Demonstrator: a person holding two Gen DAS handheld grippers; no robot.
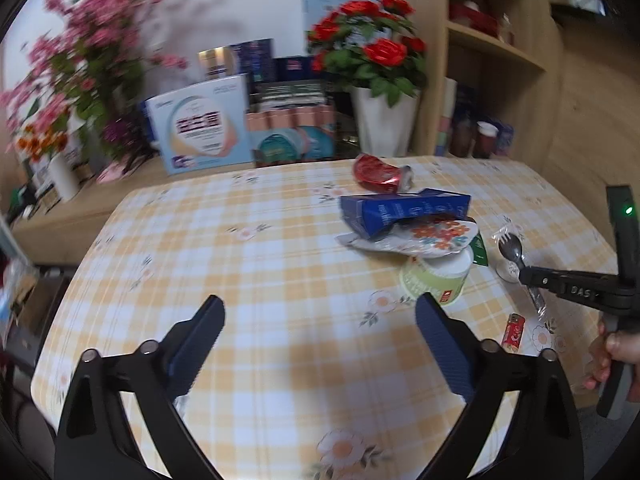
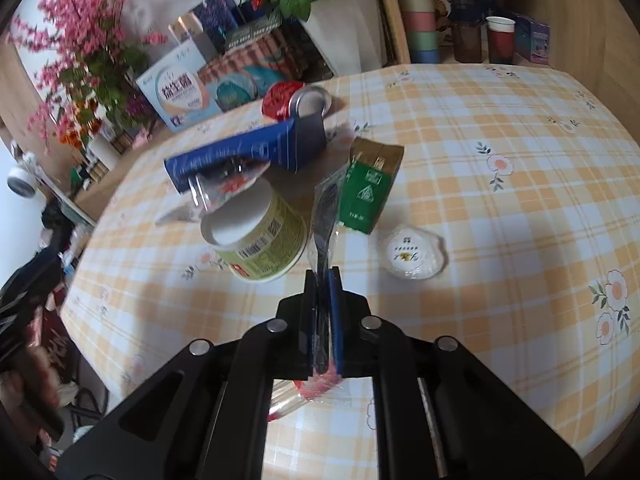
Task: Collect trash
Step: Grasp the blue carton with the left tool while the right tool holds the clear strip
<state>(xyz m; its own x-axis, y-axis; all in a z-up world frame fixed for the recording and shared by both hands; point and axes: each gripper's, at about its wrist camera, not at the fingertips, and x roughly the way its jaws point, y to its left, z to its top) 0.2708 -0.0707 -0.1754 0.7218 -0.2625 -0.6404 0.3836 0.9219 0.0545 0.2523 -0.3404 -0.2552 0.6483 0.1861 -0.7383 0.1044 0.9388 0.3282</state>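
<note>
- A worktop (image 1: 248, 264) under a yellow-and-white checked cloth with printed daisies.
- A white vase of red roses (image 1: 382, 124) just behind its far edge.
- Pink blossom branches (image 1: 80, 40) at the far left.
- A pale blue box (image 1: 200, 124) beside stacked packages.
- Wooden shelves (image 1: 496, 48) holding stacked cups (image 2: 418, 12).

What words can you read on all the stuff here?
"DAS": on the right gripper.
"益生菌": on the pale box behind the table.
Green cup: barcode, print too small.
Blue carton, green packet, white lid: too blurred.
</note>
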